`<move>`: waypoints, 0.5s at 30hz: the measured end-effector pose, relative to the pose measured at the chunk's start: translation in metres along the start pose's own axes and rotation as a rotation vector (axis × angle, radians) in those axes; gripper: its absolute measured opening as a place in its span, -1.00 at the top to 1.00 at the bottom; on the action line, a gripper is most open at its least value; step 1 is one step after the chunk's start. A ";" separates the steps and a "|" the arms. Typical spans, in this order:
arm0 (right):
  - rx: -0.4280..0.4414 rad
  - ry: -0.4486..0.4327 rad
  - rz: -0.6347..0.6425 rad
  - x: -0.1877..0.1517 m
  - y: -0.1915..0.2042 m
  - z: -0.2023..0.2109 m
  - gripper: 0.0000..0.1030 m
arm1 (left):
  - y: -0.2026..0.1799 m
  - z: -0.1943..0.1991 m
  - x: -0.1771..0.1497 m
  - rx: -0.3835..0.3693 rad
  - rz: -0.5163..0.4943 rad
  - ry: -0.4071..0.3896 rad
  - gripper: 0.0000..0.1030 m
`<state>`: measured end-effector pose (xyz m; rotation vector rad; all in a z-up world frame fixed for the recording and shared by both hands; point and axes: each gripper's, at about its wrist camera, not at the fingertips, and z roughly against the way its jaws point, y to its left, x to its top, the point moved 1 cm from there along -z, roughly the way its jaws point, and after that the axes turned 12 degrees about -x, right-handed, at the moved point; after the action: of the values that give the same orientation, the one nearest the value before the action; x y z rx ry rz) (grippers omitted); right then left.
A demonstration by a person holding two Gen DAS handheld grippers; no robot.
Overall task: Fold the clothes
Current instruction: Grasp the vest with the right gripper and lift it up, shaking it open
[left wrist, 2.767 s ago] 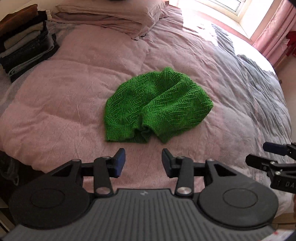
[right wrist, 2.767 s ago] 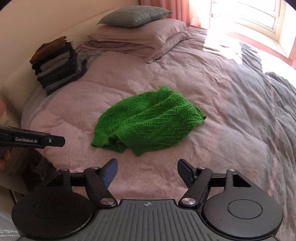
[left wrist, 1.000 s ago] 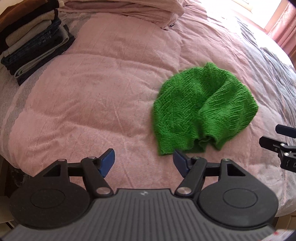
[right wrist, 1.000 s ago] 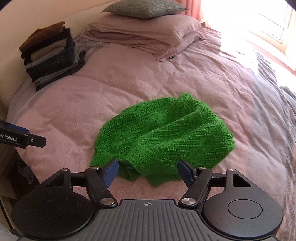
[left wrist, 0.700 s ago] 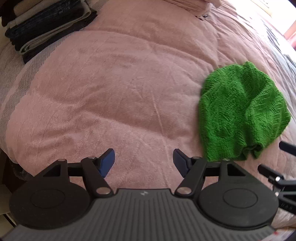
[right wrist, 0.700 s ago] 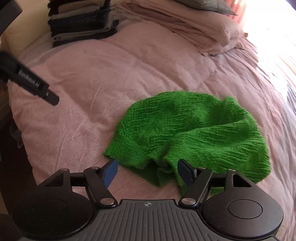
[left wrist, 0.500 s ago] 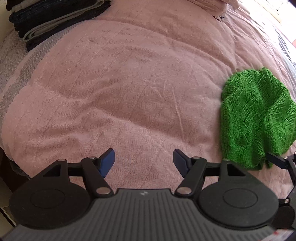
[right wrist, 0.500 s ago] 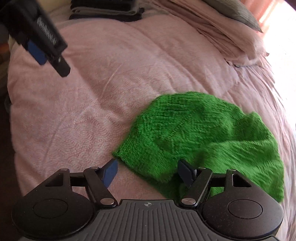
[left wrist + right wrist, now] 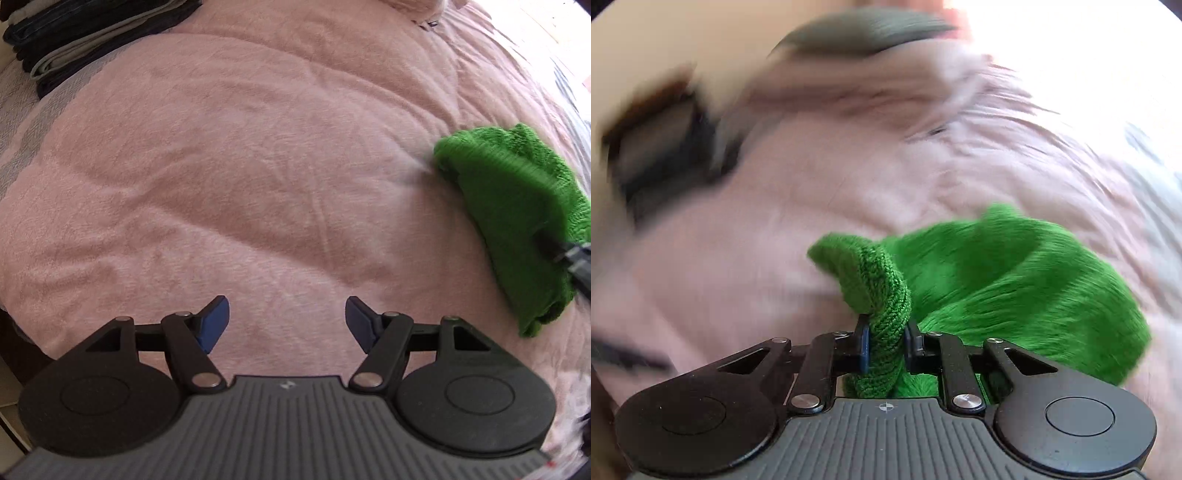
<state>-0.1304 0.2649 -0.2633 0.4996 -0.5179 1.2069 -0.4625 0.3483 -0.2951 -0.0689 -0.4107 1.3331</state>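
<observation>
A ribbed edge of the bright green, chunky-knit woollen garment (image 9: 979,291) is pinched between the blue pads of the right gripper (image 9: 886,343), whose jaws are closing on it; the edge was probably chosen because its thick rib gives a firm purchase for lifting and spreading. In the right wrist view the garment lies crumpled from 6 o'clock out to 3 o'clock on the soft, wrinkled pink quilted duvet (image 9: 757,229). The view is heavily blurred, so finer stitch detail cannot be read.

The left gripper (image 9: 287,325) is held with its jaws apart and nothing between them, over bare duvet. In its view the garment sits at 3 o'clock, well apart from the pads. It is judged to be kept ready for a second edge. A stack of folded dark clothes (image 9: 85,33) rests at 11 o'clock.
</observation>
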 end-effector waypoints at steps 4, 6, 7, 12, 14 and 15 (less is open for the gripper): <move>0.078 -0.088 -0.339 0.041 -0.101 0.061 0.74 | -0.041 0.000 0.001 -0.026 -0.024 -0.019 -0.28; 0.066 -0.143 -0.465 0.052 -0.152 0.093 0.74 | -0.067 0.000 0.002 -0.056 -0.039 -0.033 -0.28; 0.045 -0.163 -0.518 0.053 -0.176 0.106 0.74 | -0.078 -0.001 0.003 -0.069 -0.047 -0.039 -0.28; -0.163 -0.143 -0.815 0.021 -0.302 0.152 0.74 | -0.155 -0.010 -0.002 -0.183 -0.121 -0.047 -0.27; -0.247 -0.094 -0.901 -0.004 -0.341 0.160 0.74 | -0.184 -0.019 -0.007 -0.234 -0.156 -0.035 -0.27; -0.290 -0.063 -0.922 -0.020 -0.356 0.166 0.74 | -0.203 -0.026 -0.012 -0.272 -0.171 -0.017 -0.27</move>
<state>0.1868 0.0490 -0.1765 0.4463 -0.4264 0.2298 -0.2673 0.2917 -0.2651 -0.2433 -0.5976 1.1044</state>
